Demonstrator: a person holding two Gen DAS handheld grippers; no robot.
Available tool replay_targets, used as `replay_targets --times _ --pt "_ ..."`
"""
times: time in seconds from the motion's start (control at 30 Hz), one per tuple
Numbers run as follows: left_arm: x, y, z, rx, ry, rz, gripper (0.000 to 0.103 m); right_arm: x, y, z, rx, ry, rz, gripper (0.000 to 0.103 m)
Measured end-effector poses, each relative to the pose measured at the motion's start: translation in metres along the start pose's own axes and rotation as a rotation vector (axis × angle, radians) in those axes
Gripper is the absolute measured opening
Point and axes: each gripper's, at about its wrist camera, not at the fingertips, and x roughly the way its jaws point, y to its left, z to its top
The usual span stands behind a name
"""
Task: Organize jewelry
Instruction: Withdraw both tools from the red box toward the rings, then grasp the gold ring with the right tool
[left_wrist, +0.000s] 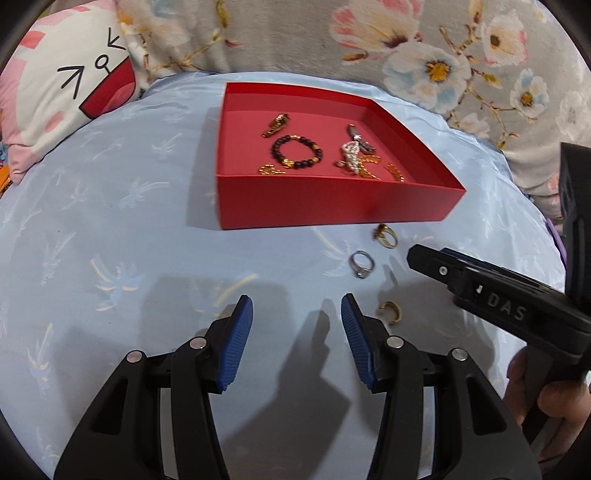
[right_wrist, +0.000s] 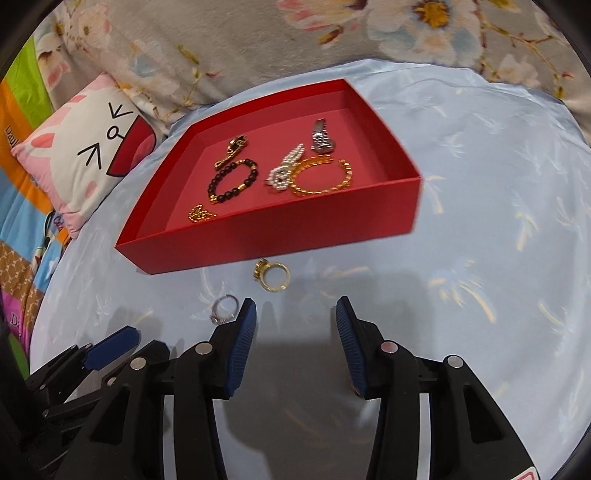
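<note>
Pale blue satin cloth (right_wrist: 480, 184) covers the bed, with a red box (right_wrist: 277, 232) at frame centre already holding bracelets and clips. Below its front wall lie a gold ring (right_wrist: 275, 277) and a silver ring (right_wrist: 223, 309); a third gold piece (left_wrist: 391, 312), maybe an earring, sits low right in the left view. Both left tongs (left_wrist: 297, 314) and right tongs (right_wrist: 295, 314) stand apart, empty. Such rings are light, hard and slippery on satin; pinch across the band.

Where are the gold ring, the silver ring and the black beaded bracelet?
Gold ring (right_wrist: 275, 277), right wrist view, on its band.
Silver ring (left_wrist: 362, 264), left wrist view, on its band.
Black beaded bracelet (right_wrist: 232, 181), right wrist view, on its beads.
</note>
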Motion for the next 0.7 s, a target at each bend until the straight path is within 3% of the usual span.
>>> replay_targets --times 0.23,0.37,0.7 --pt "0.001 0.009 0.0 -0.008 0.0 0.006 0.048 0.022 0.016 0.015 -0.066 -0.005 -0.008 0.04" --pt "0.003 0.008 0.001 -0.003 -0.001 0.004 0.048 0.027 0.021 0.017 -0.106 -0.016 -0.042 0.022" --pt "0.007 -0.01 0.009 0.032 -0.004 -0.026 0.048 0.005 -0.001 0.01 -0.01 -0.037 -0.032 0.021"
